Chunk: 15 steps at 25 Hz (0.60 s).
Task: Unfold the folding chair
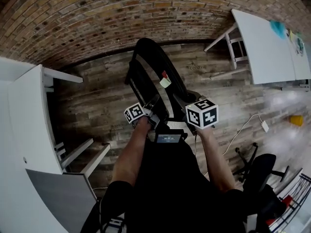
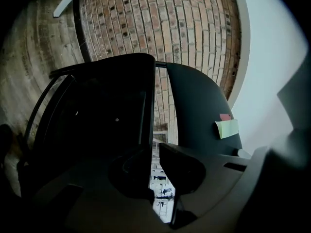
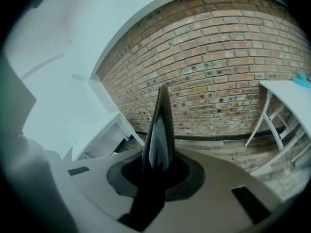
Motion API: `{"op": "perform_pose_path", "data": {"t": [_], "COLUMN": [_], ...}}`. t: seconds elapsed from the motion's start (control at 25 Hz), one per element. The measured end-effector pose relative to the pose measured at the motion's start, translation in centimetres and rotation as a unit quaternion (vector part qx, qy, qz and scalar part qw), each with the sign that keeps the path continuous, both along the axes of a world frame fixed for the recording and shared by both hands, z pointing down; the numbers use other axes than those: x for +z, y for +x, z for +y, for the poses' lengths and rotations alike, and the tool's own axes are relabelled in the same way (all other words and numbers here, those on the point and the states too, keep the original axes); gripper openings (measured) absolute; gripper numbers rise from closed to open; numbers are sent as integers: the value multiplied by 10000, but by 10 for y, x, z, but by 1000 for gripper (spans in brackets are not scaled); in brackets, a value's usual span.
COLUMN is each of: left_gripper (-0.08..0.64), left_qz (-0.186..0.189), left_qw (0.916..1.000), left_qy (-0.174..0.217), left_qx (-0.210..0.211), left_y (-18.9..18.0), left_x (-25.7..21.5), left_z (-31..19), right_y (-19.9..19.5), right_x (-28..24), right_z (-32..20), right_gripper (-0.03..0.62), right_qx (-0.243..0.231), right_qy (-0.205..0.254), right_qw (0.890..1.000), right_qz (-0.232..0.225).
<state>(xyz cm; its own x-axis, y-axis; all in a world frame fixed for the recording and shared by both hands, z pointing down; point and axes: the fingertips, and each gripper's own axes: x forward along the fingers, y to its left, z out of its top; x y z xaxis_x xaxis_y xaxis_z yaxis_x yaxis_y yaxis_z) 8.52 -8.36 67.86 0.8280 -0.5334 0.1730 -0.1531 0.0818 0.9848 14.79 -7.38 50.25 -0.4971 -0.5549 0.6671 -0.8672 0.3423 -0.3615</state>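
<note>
Basically, the chair (image 1: pixel 163 64) stands dead ahead of both grippers and looks barely opened, its panels close together. Its long axis runs up and away toward the brick wall (image 1: pixel 121 13), with the curved back at the far end.

- **Left gripper** (image 2: pixel 154 152): jaws nearly together, apparently pinching the edge of the left panel.
- **Right gripper** (image 3: pixel 159 171): clamped on a thin glossy edge of the chair, seen edge-on.
- **Reach:** both hands are about equally near, side by side at the chair's near end.
- **Next move:** my guess is spreading the two panels apart.
- **Surroundings:** a white table (image 1: pixel 29 130) is close on the left and another table (image 1: pixel 265 47) sits far right. An office chair (image 1: pixel 257 171) and a cable (image 1: pixel 243 127) are low right. The floor ahead looks free enough.
</note>
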Motion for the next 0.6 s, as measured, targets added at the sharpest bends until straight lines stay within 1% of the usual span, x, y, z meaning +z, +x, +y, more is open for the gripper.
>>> {"op": "perform_pose_path", "data": {"t": [0.2,0.36,0.6], "left_gripper": [51,51,51], "left_qz": [71,142,122], "left_qw": [9993,9987,9974], "left_qy": [42,62,58], "left_qx": [376,480,705], "left_y": [-8,-18,-14], "left_x": [-1,-4,-5], "left_z": [35,58,92], "right_y": [-12,-25,-26], "right_x": [-4,-8,-9], "right_z": [41,69,109], "right_gripper": [69,69,71], "right_qx": [417,665,969], "right_qy": [48,83,66], "right_qw": [9991,9976,9949], "right_qz": [87,168,277]}}
